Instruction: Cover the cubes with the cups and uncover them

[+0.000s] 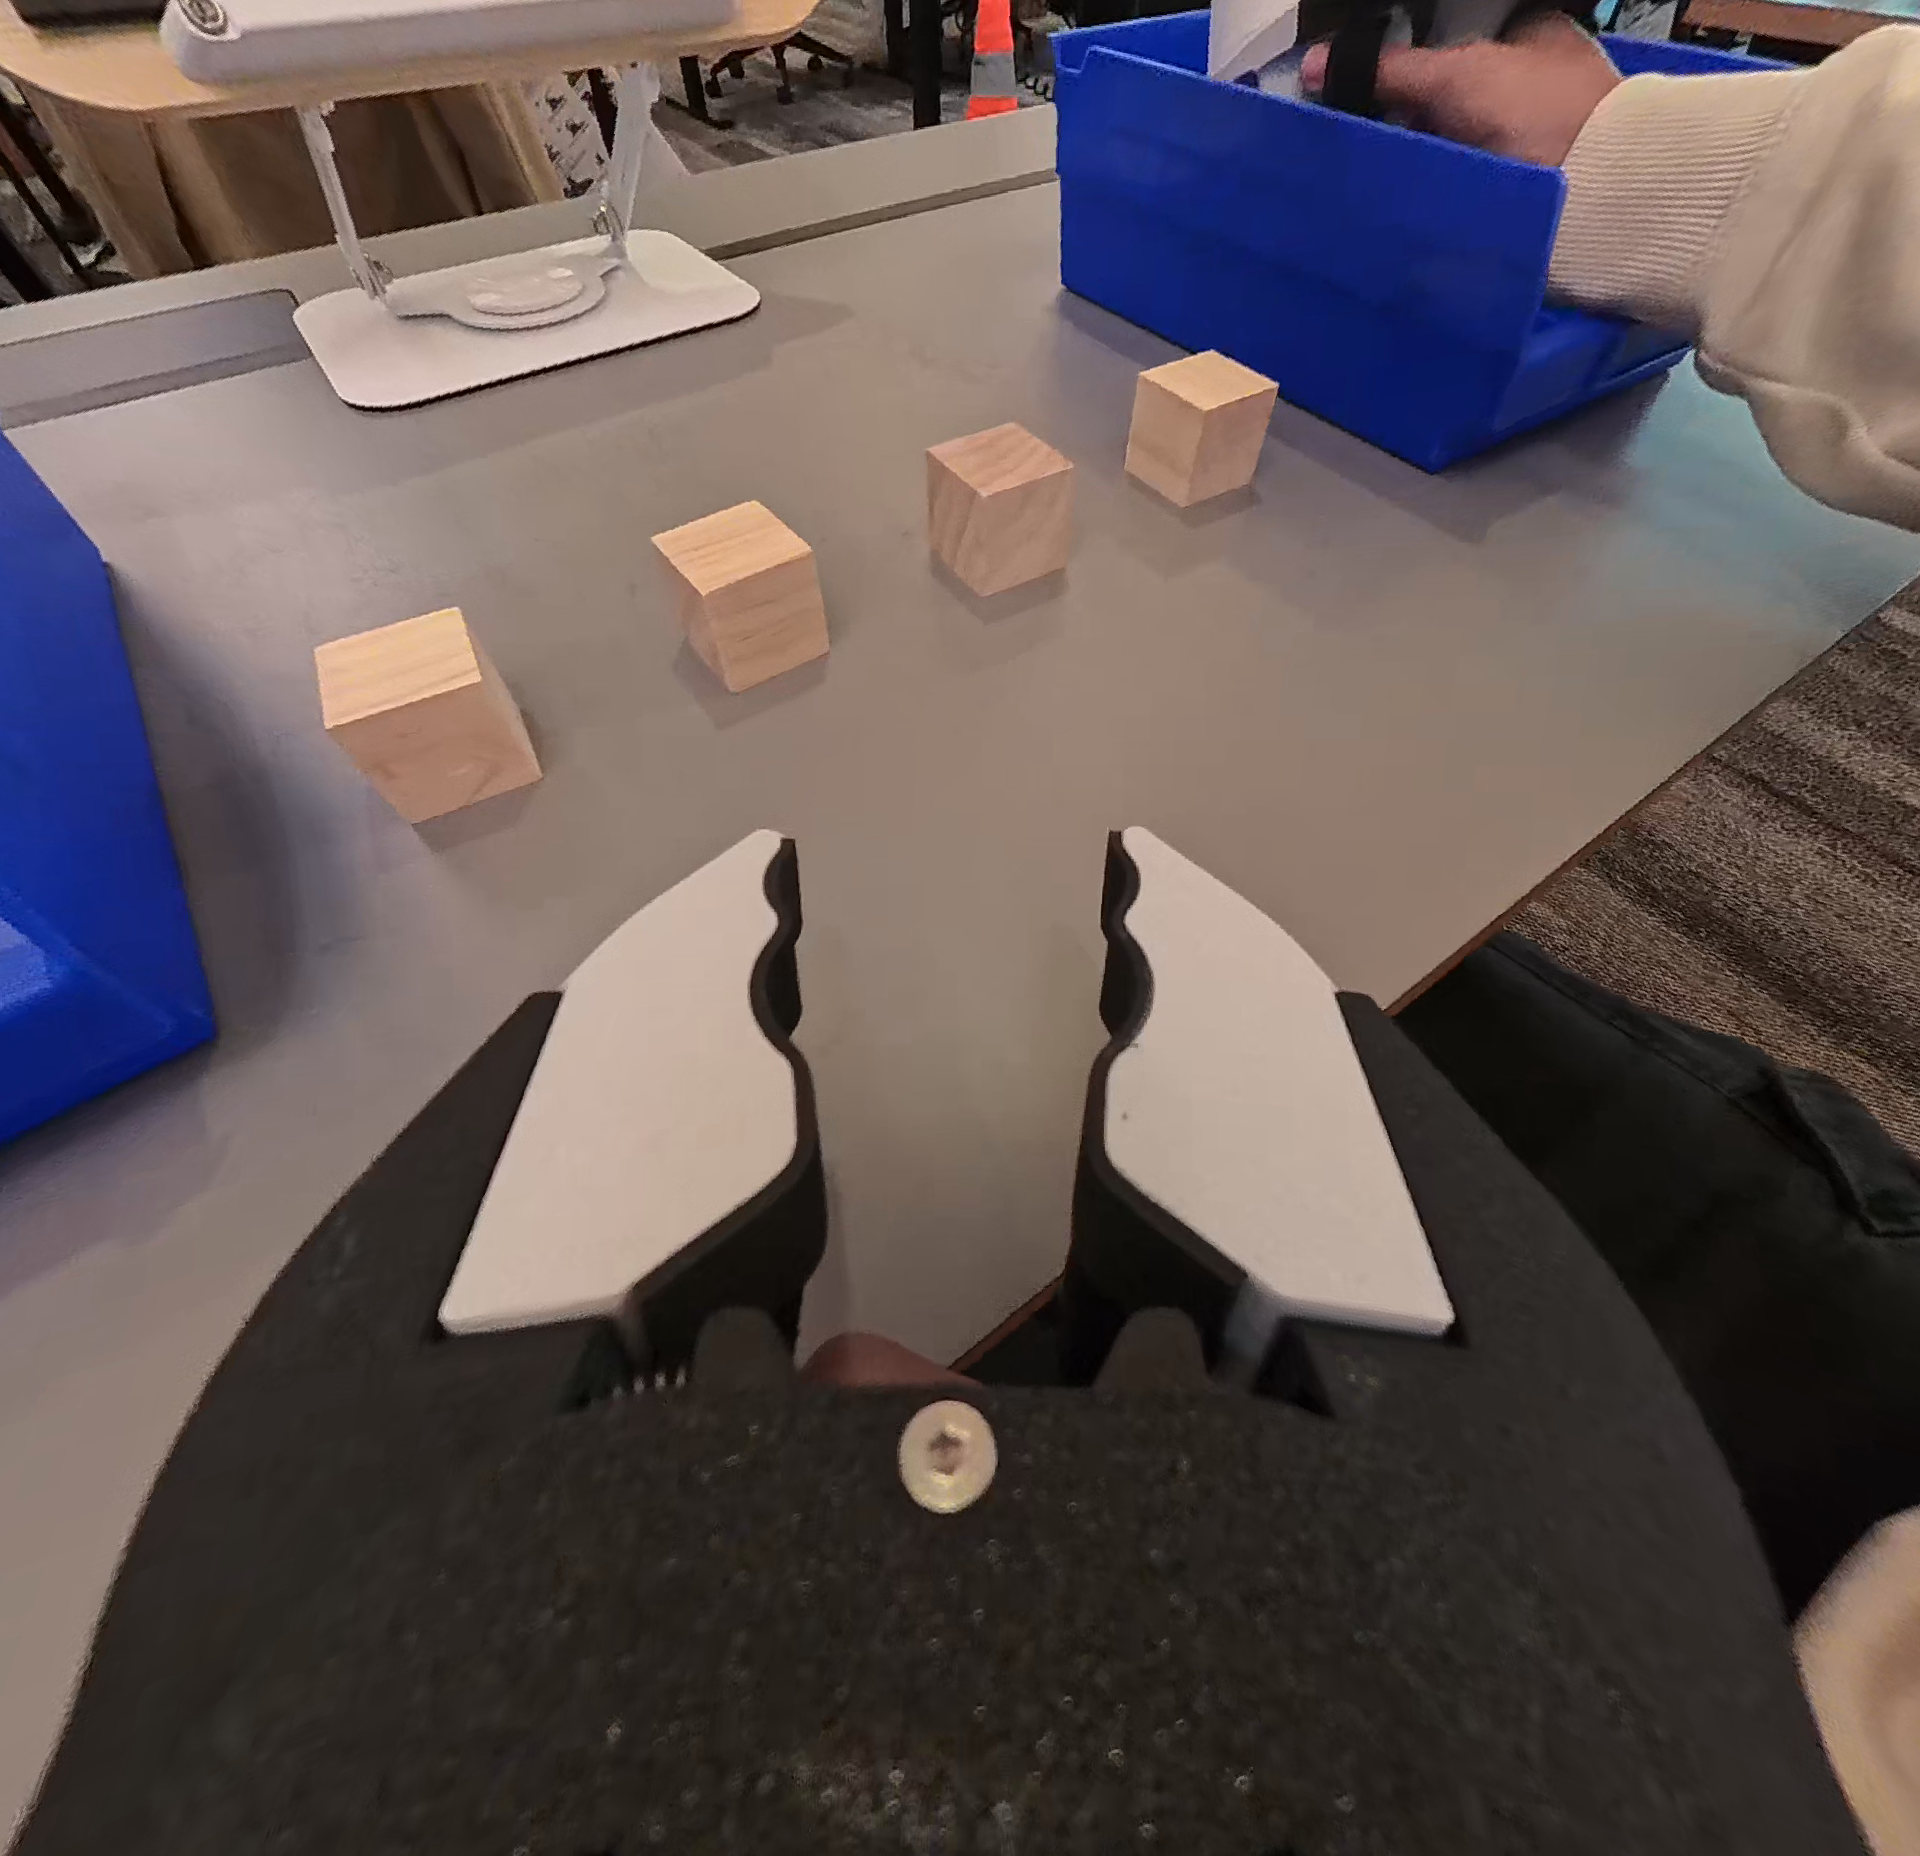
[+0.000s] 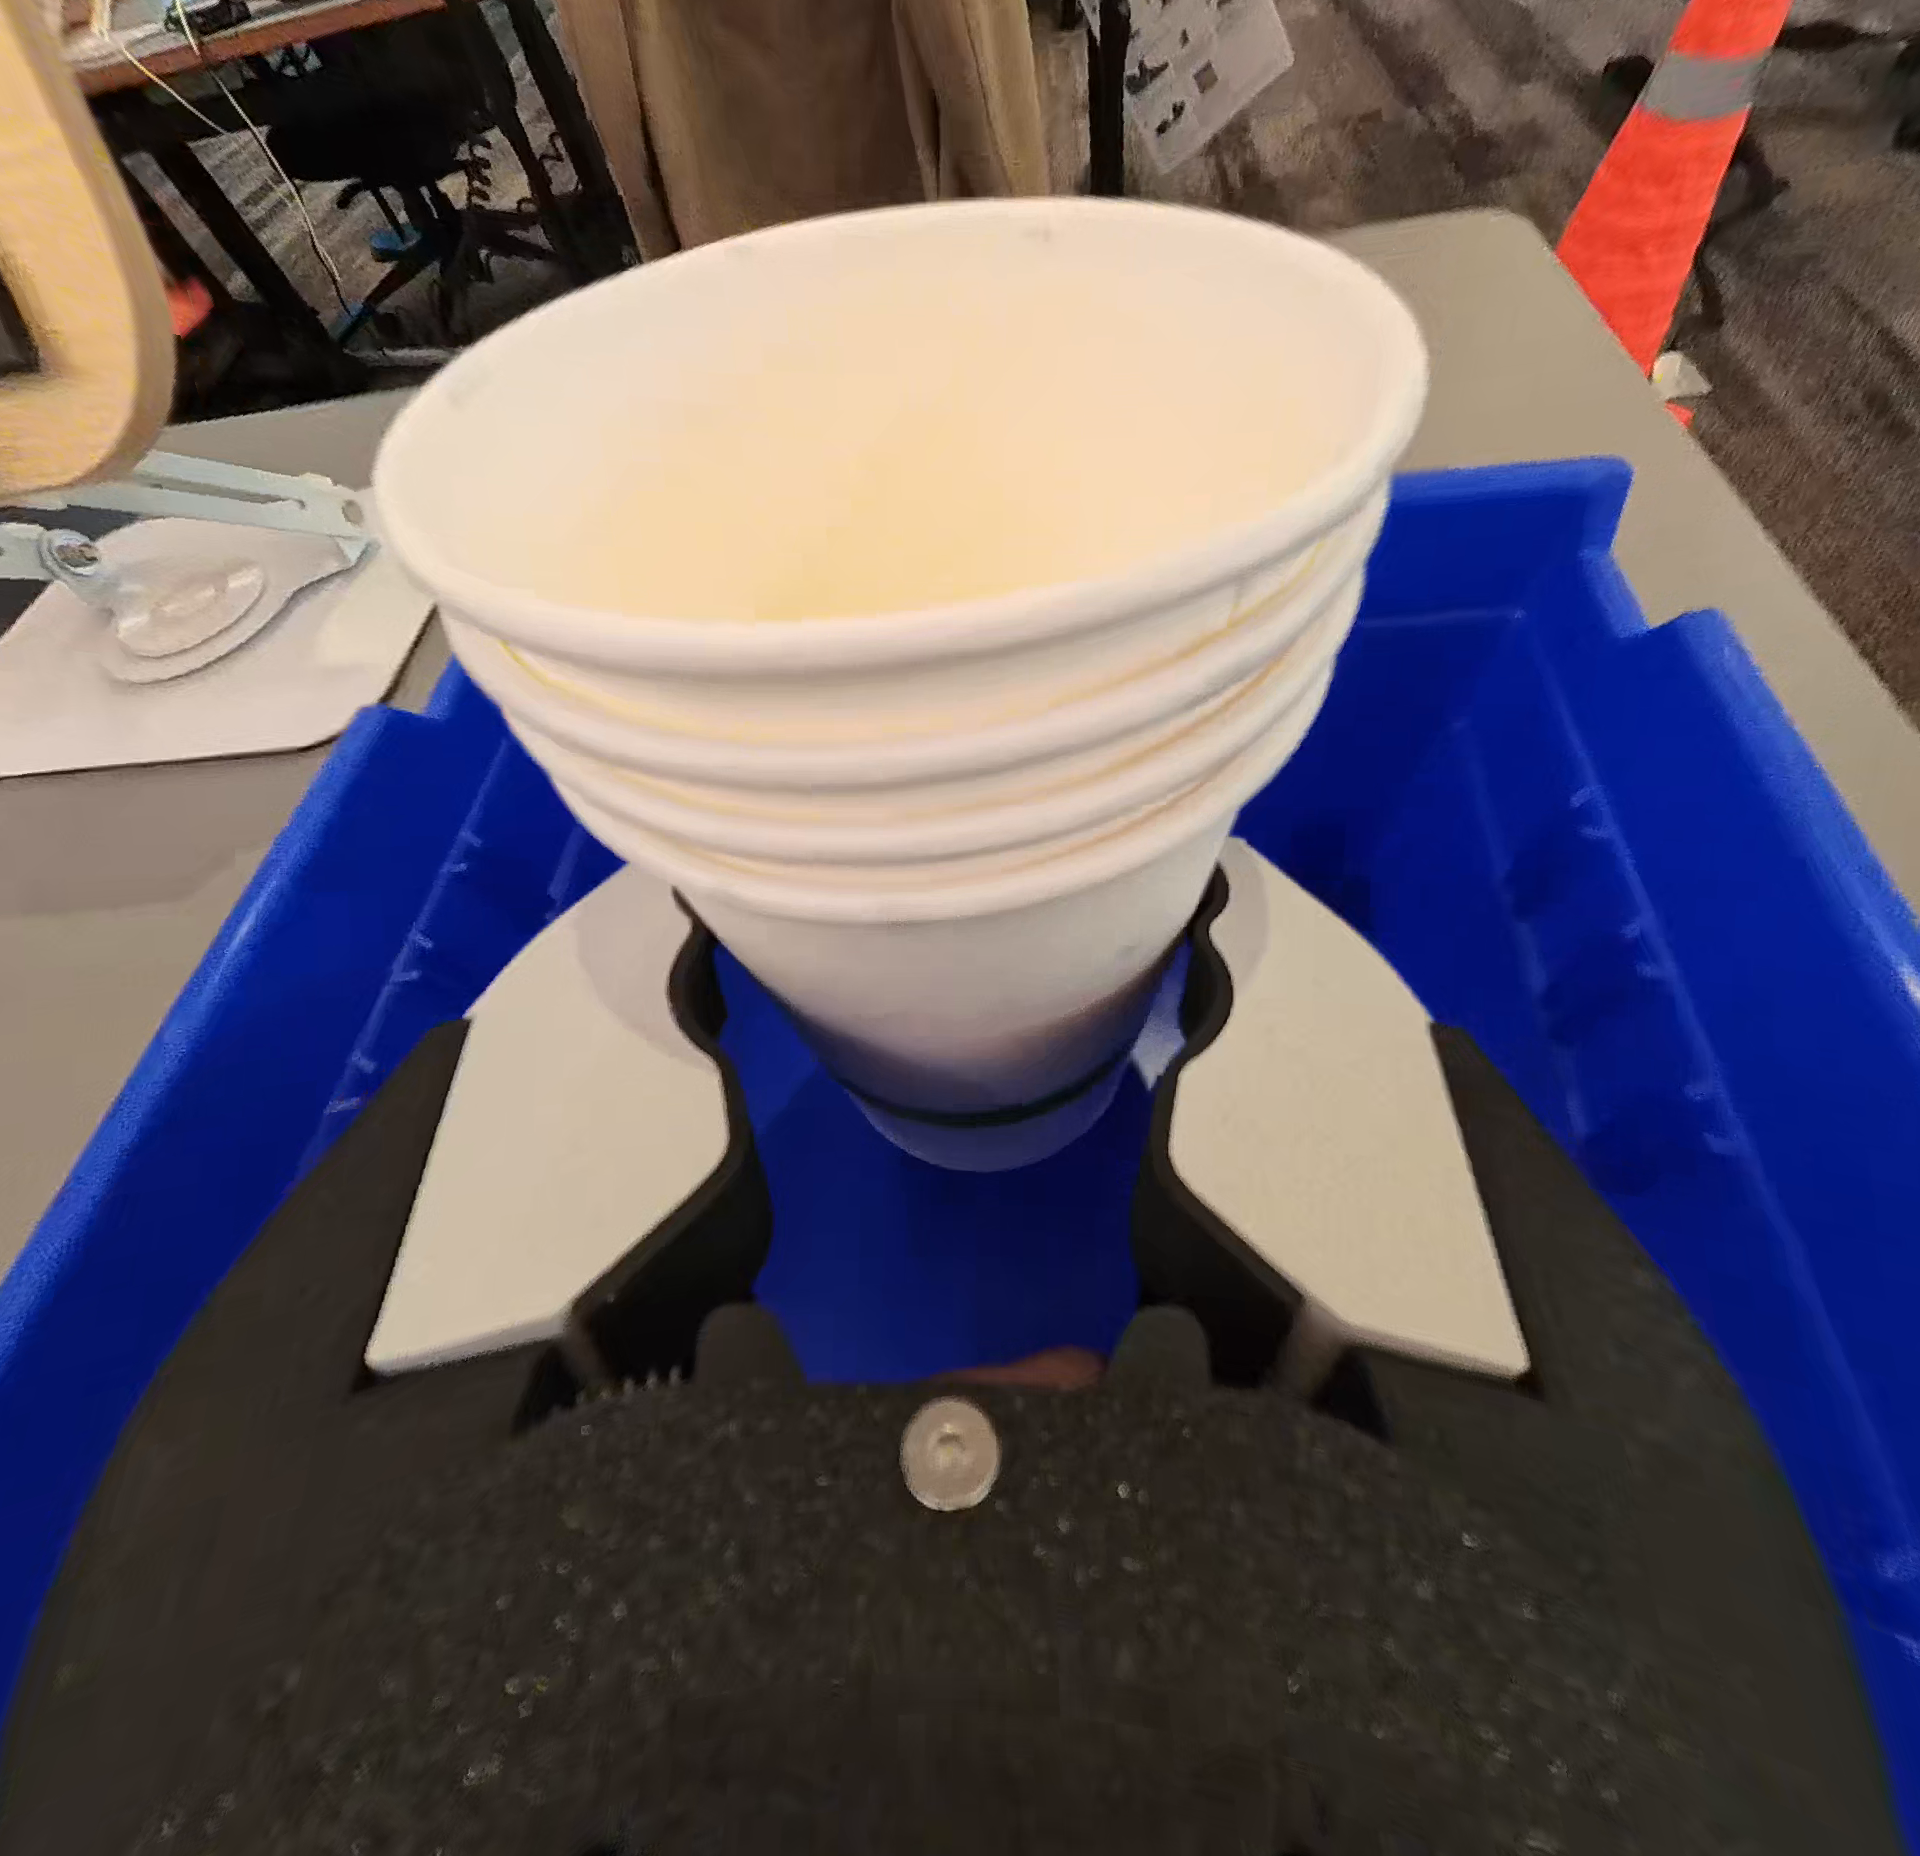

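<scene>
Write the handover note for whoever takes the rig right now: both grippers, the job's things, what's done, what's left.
Left gripper: open, empty, above the grey table.
Right gripper: inside the blue bin, fingers either side of the nested stack of white cups; whether it grips yet is unclear.
Four wooden cubes stand in a row, all uncovered.
Done: nothing covered.
Left: separate the cups, cover each cube, then uncover.
</scene>
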The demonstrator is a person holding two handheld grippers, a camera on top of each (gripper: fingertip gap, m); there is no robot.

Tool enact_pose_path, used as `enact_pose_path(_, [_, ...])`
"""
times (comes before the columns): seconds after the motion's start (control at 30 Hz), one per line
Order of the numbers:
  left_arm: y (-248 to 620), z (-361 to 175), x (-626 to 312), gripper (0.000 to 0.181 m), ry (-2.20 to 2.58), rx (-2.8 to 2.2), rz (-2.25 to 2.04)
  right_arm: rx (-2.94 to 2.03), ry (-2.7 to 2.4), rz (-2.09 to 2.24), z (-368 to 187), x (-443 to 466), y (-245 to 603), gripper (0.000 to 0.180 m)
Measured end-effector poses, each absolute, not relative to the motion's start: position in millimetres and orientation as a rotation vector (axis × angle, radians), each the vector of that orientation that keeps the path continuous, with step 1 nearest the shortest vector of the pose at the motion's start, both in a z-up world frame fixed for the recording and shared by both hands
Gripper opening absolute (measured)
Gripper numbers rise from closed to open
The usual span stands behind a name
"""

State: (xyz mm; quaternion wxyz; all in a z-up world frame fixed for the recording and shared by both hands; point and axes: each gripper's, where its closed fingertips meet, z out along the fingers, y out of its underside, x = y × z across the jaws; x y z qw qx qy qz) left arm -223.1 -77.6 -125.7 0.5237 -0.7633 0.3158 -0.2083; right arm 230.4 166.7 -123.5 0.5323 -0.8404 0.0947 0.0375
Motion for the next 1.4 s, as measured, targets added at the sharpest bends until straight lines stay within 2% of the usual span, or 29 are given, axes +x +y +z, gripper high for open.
enact_pose_path(0.63, [-84.7, -121.8, -216.5, 0.055, 0.783, -1.809, -0.511, -2.156, 0.174, 0.003, -154.3, 226.8, 160.0, 0.087])
enact_pose_path(0.73, [-86.0, -119.2, -215.6, 0.056, 0.786, -1.801, -0.507, -2.205, 0.165, -0.037, -154.2, 229.9, 147.9, 0.098])
enact_pose_path(0.9, [-85.3, -115.1, -220.3, 0.056, 0.765, -1.801, -0.509, -2.101, 0.023, -0.050, -88.7, 209.1, 91.7, 0.098])
enact_pose_path(1.07, [-76.6, -118.0, -237.0, 0.056, 0.691, -1.846, -0.467, -1.806, -0.087, -0.003, -14.0, 140.4, -27.2, 0.090])
enact_pose_path(1.2, [-64.3, -124.5, -251.6, 0.056, 0.620, -1.894, -0.405, -1.746, -0.167, 0.210, -44.5, 53.0, -101.8, 0.089])
enact_pose_path(1.4, [-19.0, -137.4, -275.5, 0.057, 0.424, -1.997, -0.250, -1.727, -0.257, 0.318, -95.6, -14.8, -144.6, 0.083])
